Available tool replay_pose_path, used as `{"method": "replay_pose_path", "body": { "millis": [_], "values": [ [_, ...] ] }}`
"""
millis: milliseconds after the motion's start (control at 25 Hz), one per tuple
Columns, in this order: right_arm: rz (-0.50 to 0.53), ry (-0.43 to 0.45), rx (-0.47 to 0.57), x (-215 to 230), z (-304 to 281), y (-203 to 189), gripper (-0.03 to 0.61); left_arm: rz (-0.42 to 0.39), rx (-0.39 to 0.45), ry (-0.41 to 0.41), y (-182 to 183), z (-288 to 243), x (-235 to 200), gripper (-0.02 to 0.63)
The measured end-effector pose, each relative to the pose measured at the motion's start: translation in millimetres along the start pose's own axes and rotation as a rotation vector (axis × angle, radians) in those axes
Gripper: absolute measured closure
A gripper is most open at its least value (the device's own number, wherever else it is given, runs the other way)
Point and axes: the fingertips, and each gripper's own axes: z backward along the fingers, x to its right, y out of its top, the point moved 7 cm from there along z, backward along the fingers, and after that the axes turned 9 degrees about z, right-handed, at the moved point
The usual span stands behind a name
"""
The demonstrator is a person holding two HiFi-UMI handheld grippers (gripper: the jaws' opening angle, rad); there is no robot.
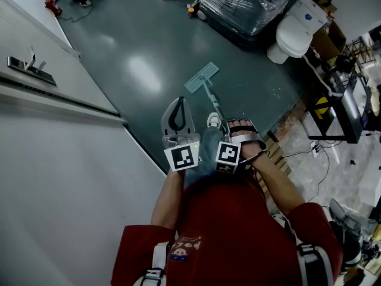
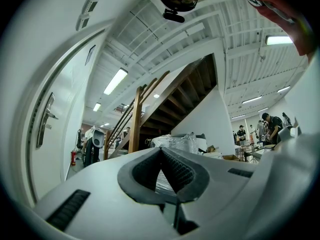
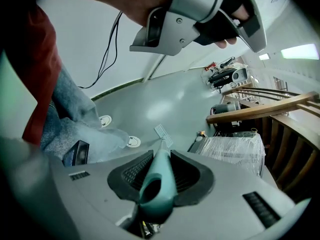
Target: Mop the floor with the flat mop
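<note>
Out on the floor (image 1: 137, 52) ahead of your feet the flat mop (image 1: 201, 78) rests, your right tool (image 3: 160, 170) is clamped on its handle (image 3: 158, 180), your left tool (image 2: 161, 170) is closed on nothing, so you seem mid-mopping and next need a steady push.

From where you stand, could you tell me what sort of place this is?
Probably a warehouse-style workshop: a shrink-wrapped pallet load on a painted floor, and an open wooden staircase.

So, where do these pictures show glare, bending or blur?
Head view: pale light glare on the dark green floor, left of the teal flat mop head. Both gripper views: fisheye bending, dark corners. Right gripper view: teal mop handle looks soft near the lens.
</note>
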Motion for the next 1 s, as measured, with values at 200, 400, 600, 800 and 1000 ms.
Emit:
{"method": "replay_pose_path", "body": {
  "millis": [200,400,600,800,1000],
  "values": [
    [-0.002,-0.011,0.000,8.8,-9.4,-2.4,0.462,0.002,-0.003,0.005,-1.2,-5.9,-3.4,0.598],
    [-0.015,-0.008,0.005,17.8,-19.2,-8.6,0.462,-0.009,-0.002,0.003,-1.6,-14.9,-4.2,0.598],
    [-0.018,-0.014,0.010,28.7,-35.5,-16.9,0.462,-0.022,0.004,-0.001,-5.1,-30.0,-2.5,0.598],
    [0.003,-0.036,0.012,49.6,-48.4,-25.8,0.462,-0.029,-0.005,-0.003,-7.2,-51.9,1.1,0.598],
    [0.008,-0.023,0.003,74.2,-63.2,-41.2,0.462,-0.028,-0.007,0.003,-11.6,-81.0,3.7,0.598]
  ]
}}
